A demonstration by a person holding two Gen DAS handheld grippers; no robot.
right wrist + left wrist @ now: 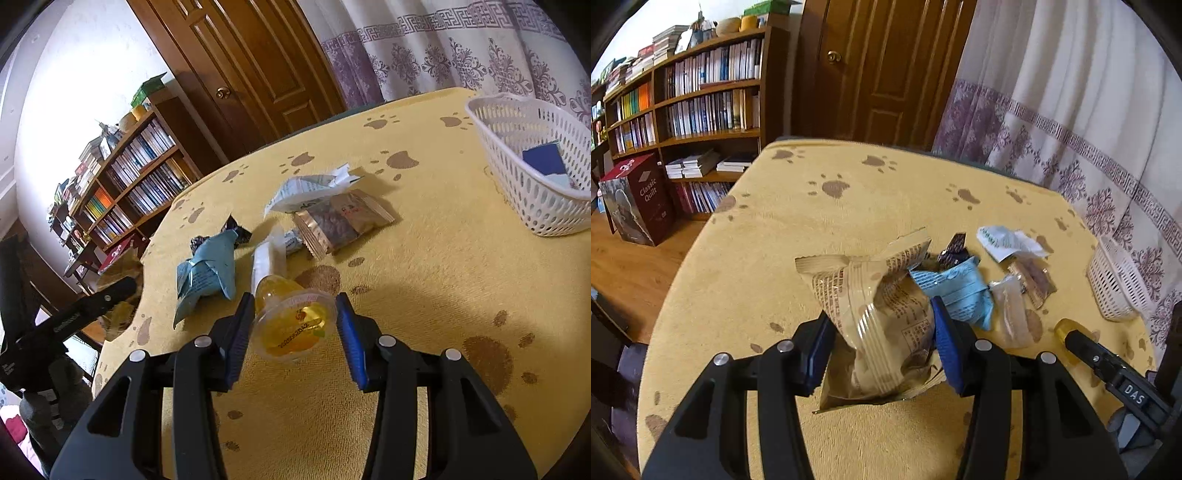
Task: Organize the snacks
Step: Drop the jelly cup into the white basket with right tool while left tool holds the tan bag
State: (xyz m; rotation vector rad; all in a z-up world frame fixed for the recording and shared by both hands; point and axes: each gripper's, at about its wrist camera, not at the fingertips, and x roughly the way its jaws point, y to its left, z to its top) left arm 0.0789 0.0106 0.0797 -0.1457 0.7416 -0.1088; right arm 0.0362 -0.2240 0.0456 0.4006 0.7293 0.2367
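Note:
My left gripper (882, 332) is shut on a beige printed snack packet (879, 295), held just above the yellow paw-print cloth (849, 206). Beyond it on the cloth lie a light blue packet (956, 291), a dark wrapper (953, 251), a white wrapper (1008, 242), a clear packet (1012, 314) and a brown packet (1034, 280). My right gripper (295, 321) is shut on a yellow jelly cup (291, 328), lid towards the camera. A white plastic basket (535, 206) stands at the far right with a dark blue item (545, 158) inside.
A bookcase (701, 99), a wooden door (886, 66) and a patterned curtain (1071, 110) surround the table. A maroon box (639, 199) stands on the floor at the left. The table's edge curves close on the left side.

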